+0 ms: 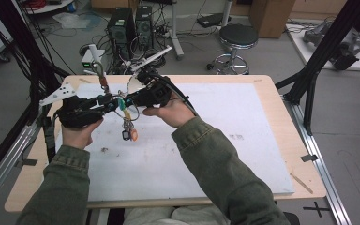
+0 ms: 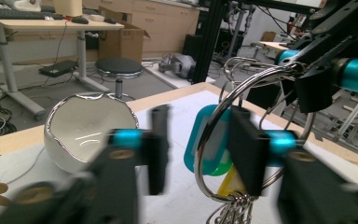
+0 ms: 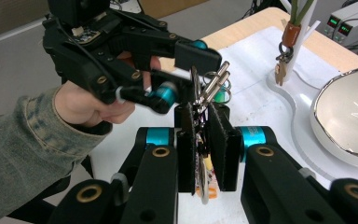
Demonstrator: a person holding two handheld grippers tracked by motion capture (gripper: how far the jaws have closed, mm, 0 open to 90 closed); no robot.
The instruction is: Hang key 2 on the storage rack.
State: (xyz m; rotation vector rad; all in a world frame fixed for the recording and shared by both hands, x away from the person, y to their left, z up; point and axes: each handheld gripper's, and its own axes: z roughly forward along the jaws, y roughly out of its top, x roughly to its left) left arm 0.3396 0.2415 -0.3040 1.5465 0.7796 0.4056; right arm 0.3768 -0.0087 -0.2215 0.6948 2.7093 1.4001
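Here, keys held up between two grippers.
The right gripper (image 3: pixel 200 154) clamps the key ring (image 2: pixel 242 135), steadying it while the left gripper's (image 2: pixel 196 144) half-closed jaws straddle its edge, not yet gripping.

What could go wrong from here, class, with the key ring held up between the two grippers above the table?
1. The right gripper pinches only the thin edge of the key ring; the ring could twist or slip out.
2. The left gripper has the ring between its jaws, and whether both pads press on it is unclear; a loose bite might drop the hanging keys.
3. The white bowl lies close beside them; a swing of either hand could knock it.
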